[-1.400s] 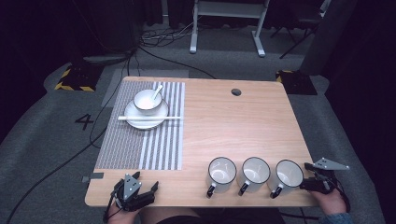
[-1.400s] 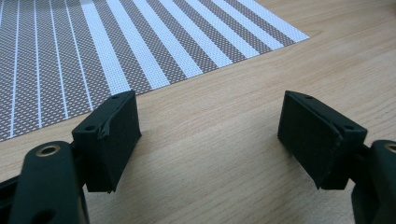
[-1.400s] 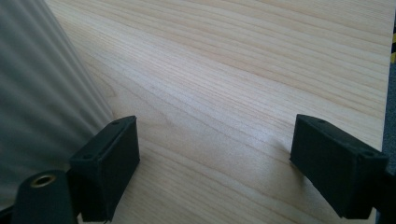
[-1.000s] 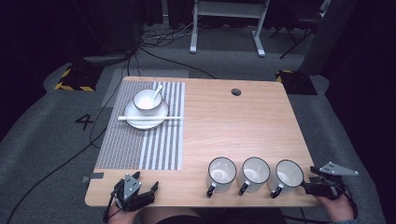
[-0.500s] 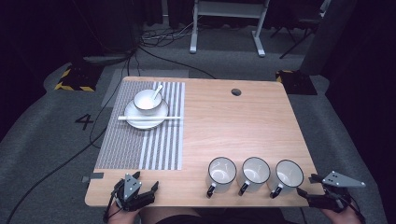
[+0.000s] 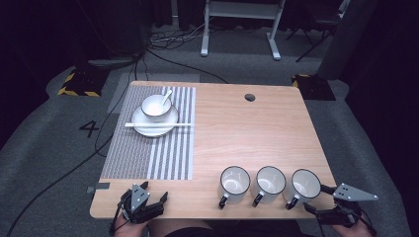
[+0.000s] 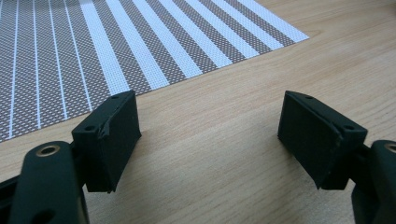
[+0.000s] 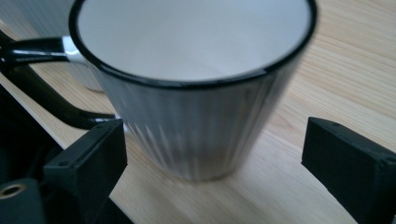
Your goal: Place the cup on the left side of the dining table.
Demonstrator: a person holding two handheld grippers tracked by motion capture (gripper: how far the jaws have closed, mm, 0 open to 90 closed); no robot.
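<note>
Three white mugs with black rims and handles stand in a row at the table's front right: left mug, middle mug, right mug. My right gripper sits at the front right corner, open, its jaws pointing at the right mug. In the right gripper view that ribbed mug looms close, with my right gripper spread wider than the mug's base and not touching it. My left gripper rests open at the front left edge. In the left gripper view, my left gripper holds nothing over bare wood.
A striped placemat covers the table's left half, its corner just ahead of the left jaws. At the back of the placemat, a white plate carries a bowl with a spoon, and chopsticks. A cable hole lies far back.
My right gripper has drawn back toward the front right corner and a little to the right, still open. The left gripper and the mugs have not moved.
</note>
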